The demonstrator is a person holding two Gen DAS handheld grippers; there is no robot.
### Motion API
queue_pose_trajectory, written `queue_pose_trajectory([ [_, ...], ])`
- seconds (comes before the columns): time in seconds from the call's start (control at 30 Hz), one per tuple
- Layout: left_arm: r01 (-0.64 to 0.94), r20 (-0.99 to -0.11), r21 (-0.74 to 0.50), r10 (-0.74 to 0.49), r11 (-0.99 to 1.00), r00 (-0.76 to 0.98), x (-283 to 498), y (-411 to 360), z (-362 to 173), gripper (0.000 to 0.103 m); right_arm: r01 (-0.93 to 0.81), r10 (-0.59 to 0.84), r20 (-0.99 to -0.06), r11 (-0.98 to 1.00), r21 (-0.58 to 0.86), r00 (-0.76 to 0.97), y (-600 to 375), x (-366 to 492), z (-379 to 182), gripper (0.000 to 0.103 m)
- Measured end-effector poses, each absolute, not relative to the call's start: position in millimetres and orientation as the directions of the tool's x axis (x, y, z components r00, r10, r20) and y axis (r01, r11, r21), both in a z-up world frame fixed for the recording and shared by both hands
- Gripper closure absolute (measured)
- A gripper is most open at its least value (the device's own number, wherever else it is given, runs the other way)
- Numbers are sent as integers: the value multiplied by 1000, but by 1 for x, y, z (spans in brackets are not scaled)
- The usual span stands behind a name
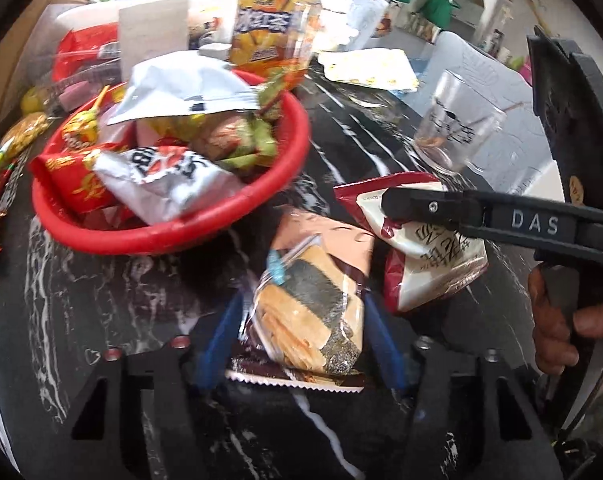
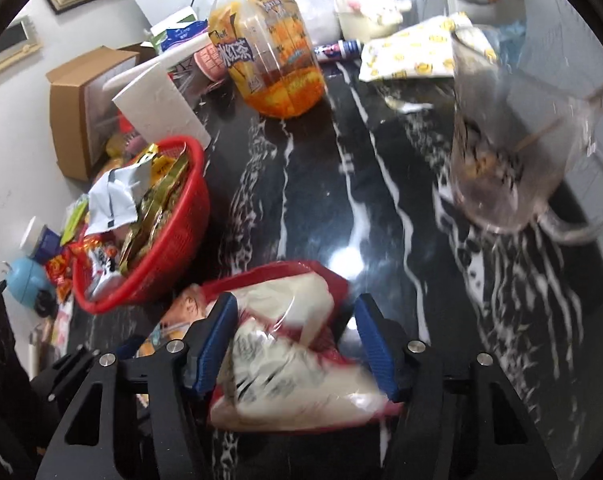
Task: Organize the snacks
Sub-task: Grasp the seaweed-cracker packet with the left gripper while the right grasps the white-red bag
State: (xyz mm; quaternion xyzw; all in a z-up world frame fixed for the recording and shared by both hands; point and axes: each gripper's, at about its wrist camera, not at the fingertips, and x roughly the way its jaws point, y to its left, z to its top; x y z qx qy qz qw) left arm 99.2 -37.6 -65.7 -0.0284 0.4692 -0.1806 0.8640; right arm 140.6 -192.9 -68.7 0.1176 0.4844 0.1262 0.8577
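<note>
Left tool (image 1: 303, 312) grips the seaweed cracker packet (image 1: 313, 300) on the dark tabletop (image 1: 121, 300); packet's long axis runs along the fingers. Right tool (image 2: 297, 336) straddles the red-and-white packet (image 2: 293, 360), contact unclear. Red basket (image 1: 173, 236) lies up-left of both, nearer the left tool.

1. Glass mug (image 2: 513, 152), upper right of the right wrist view: motion-blurred, contents unreadable.
2. Red-white packet (image 2: 293, 364), bottom centre: print smeared.
3. Basket (image 1: 205, 236): lower snacks buried.
4. Hand (image 1: 557, 320), right edge: partly cut off.
</note>
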Motion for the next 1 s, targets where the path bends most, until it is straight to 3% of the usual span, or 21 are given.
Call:
queue_pose_trajectory([
  [0.1,292,-806,-212,-335,933,488,99,-41,-66,53,-115,332,-799,941,319,502,-197,129,-70,52],
  [0.87,426,-852,-193,-367,884,374,26,-63,-65,53,-188,325,-806,945,266,494,-215,18,-67,50],
  [0.93,428,-856,-166,-345,888,384,28,-69,-66,51,-176,332,-811,943,281,483,-218,13,-67,46],
  [0.97,431,-859,-150,-333,890,389,29,-72,-67,51,-167,330,-811,944,284,483,-218,11,-67,33],
  [1.0,433,-862,-126,-314,892,397,30,-75,-67,50,-161,328,-810,945,285,486,-218,10,-66,29],
])
